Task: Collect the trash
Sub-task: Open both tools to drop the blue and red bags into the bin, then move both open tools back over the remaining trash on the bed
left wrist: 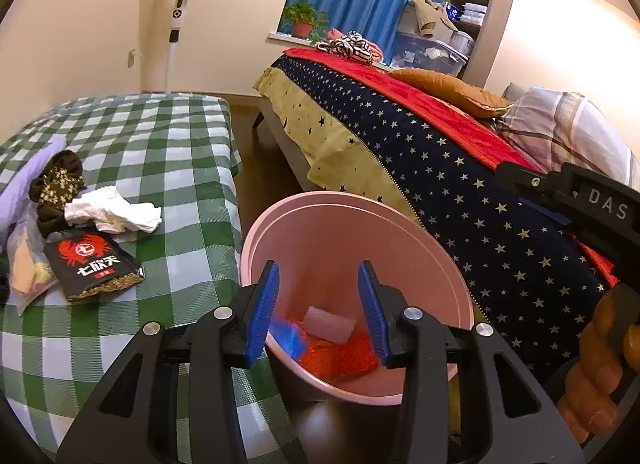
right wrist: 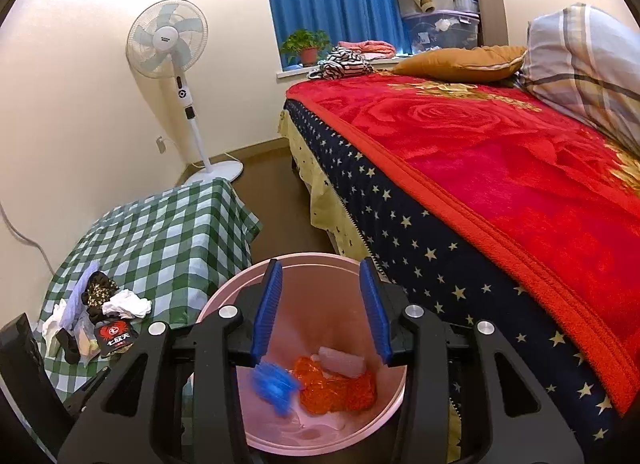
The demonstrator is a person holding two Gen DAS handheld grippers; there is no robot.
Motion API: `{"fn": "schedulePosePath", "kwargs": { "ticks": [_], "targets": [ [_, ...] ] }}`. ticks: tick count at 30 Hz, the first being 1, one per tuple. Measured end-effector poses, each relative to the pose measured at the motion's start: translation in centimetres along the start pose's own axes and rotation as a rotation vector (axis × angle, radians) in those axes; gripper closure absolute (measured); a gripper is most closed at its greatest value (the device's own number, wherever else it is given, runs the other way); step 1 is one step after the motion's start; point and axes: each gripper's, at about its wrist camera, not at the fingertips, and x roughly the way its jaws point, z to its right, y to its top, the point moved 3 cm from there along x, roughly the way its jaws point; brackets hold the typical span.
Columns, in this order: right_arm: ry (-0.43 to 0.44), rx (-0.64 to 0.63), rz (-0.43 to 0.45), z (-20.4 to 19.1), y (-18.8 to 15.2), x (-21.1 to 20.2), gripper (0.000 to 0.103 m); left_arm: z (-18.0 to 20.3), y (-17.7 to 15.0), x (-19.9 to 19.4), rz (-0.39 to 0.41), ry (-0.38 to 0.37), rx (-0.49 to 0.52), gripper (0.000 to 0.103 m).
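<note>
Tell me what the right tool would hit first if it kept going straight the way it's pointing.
Most likely the trash inside the pink bin: the open right tool points down into it, toward the orange wrapper, with nothing visibly between. Depth is hard to judge, so the bin's inner wall could come first.

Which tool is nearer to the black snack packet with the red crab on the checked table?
Left. The left tool hangs over the pink bin beside the black snack packet; the right tool sits farther away.
</note>
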Motion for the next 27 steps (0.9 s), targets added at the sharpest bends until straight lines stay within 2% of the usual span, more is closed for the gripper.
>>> {"fn": "schedulePosePath", "kwargs": {
  "ticks": [12,27],
  "targets": [
    [0.056,-0.063,0.024,-2.3,-0.7,-1.1,0.062,-1.9,0.2,-3.3,0.039,0.057,-0.015,0.063],
    [0.170,-0.108,-0.008,-7.1,-2.8,-0.9,0.062,-9.2,-0.2,-8.3,0.106,0.250,-0.121,0.063]
  ]
}}
